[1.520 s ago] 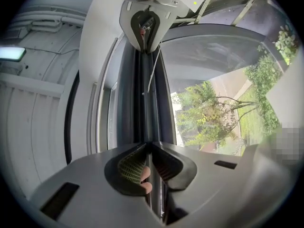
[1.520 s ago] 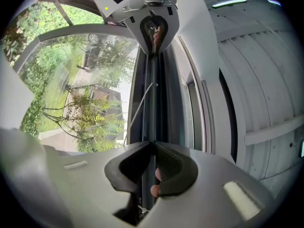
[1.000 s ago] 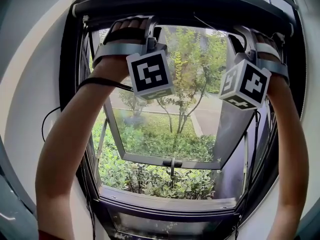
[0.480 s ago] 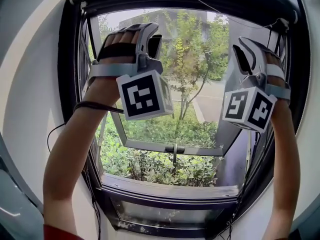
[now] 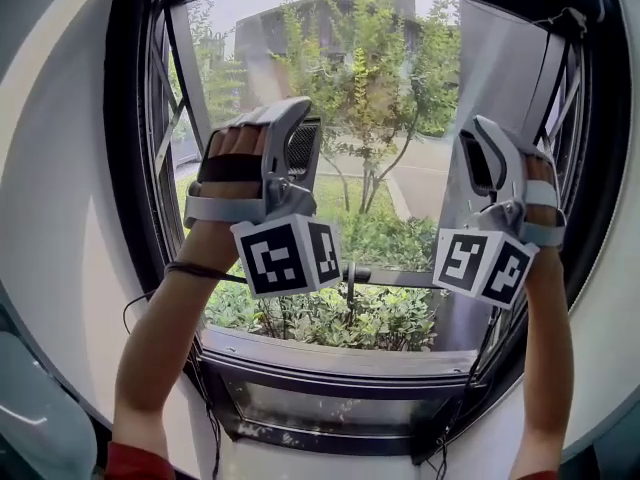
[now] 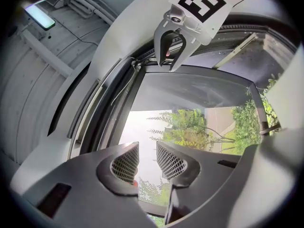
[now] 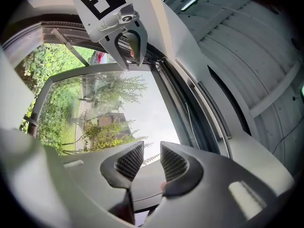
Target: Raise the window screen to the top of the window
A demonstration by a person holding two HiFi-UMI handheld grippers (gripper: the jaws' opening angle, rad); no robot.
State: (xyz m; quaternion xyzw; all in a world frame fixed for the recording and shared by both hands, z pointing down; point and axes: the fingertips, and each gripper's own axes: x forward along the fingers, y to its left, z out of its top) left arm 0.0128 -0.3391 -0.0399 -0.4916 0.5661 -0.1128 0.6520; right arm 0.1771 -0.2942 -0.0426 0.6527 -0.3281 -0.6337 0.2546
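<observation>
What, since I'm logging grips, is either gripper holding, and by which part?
Nothing. On the left gripper the jaws stand apart and empty; on the right gripper they are opening, also with nothing between them.

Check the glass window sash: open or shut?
Open. The window sash tilts outward at the bottom; shrubs show beneath its lower rail.
</observation>
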